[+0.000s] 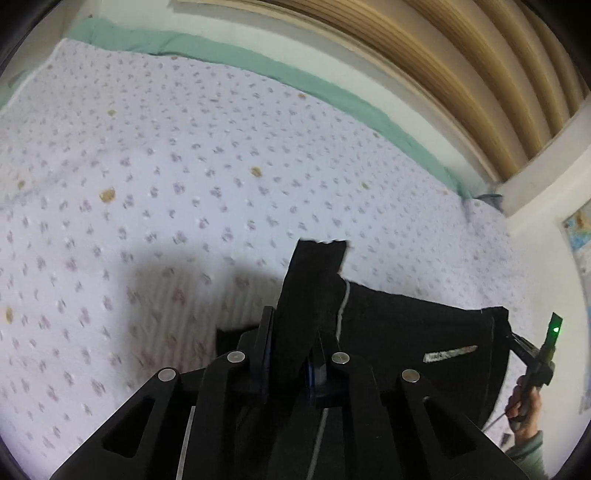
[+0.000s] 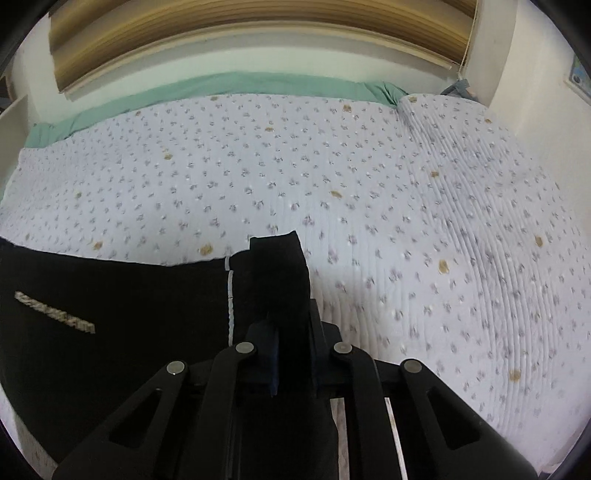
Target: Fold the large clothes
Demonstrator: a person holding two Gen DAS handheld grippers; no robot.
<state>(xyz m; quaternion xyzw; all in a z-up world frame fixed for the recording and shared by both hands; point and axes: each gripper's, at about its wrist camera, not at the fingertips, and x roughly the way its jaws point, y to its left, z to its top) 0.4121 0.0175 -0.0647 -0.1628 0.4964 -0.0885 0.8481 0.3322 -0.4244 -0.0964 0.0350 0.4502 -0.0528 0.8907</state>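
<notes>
Nearest the left wrist camera, the left gripper (image 1: 291, 354) is clamped on a corner of a black garment (image 1: 406, 332), with a flap of the cloth standing up above its fingers. In the right wrist view, the right gripper (image 2: 293, 350) is clamped the same way on the garment's (image 2: 110, 314) other corner, a dark tab of fabric rising between its fingers. The garment hangs stretched between the two grippers, its top edge fairly taut. It is plain black with a thin pale seam line (image 2: 229, 295) running down near each held corner and a small strip of pale lettering (image 2: 55, 312), too blurred to read. Beneath and beyond it spreads a pale quilted bedspread (image 2: 369, 184) dotted with small flowers, a green sheet (image 2: 221, 88) along its far edge, and wooden blinds (image 2: 258, 29) above.
</notes>
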